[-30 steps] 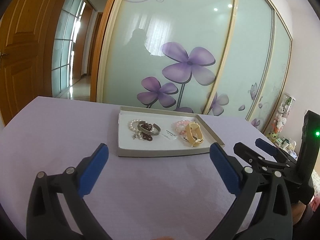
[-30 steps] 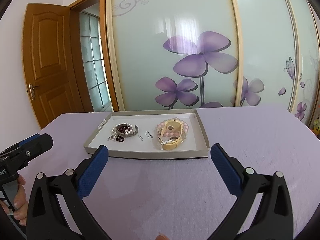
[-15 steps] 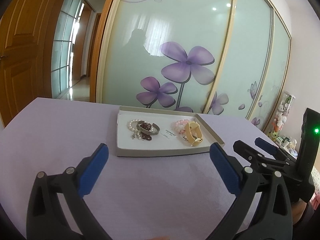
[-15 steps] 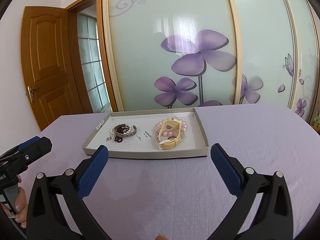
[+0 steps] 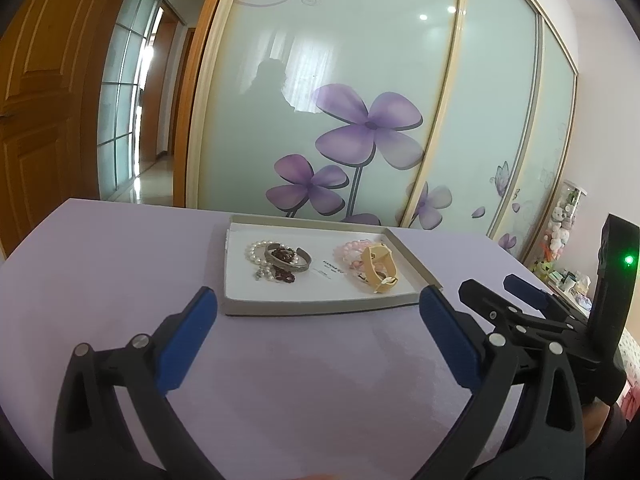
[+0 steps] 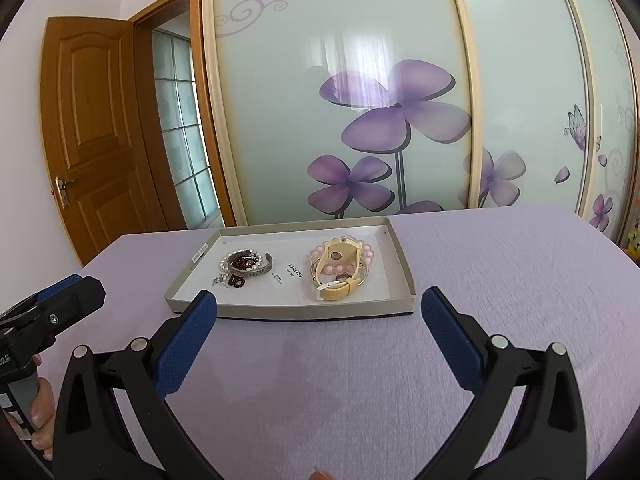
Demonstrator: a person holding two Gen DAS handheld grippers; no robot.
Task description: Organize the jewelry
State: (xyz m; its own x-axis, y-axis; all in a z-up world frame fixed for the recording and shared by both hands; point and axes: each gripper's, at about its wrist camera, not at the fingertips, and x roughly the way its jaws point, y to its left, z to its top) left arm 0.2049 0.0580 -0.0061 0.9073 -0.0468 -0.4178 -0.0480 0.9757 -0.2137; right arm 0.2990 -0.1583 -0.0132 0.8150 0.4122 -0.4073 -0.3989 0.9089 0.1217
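Presently, both claws stand with jaws spread wide and nothing between them. The left gripper (image 5: 318, 312) and right gripper (image 6: 319, 312) hover above the purple tabletop (image 6: 500, 280), just short of the tray's near edge.

All jewelry visible lies inside the shallow grey tray (image 6: 288, 313), in 2 clusters well apart. Toward the tray's left end: a pearl bracelet (image 5: 256, 251), a silver bangle (image 5: 289, 261) and dark red beads (image 5: 285, 277), overlapping. Toward its right end: a cream watch (image 6: 340, 280) resting on a pink bead bracelet (image 6: 334, 268). A small printed label (image 6: 294, 271) lies between the clusters.

Judgement: this layout fits either a sort already made or piles awaiting separation; the pictures do not settle which.

For any pick, a good grasp means descending from above, over the tray wall, and closing on 1 piece only. The left cluster is tangled, so a careless pinch risks lifting several strands together. The watch strap offers the firmest hold.

Open room is ample: bare tabletop lies on every side of the tray, widest toward the right edge. The raised tray rim is the main obstruction to a low approach.
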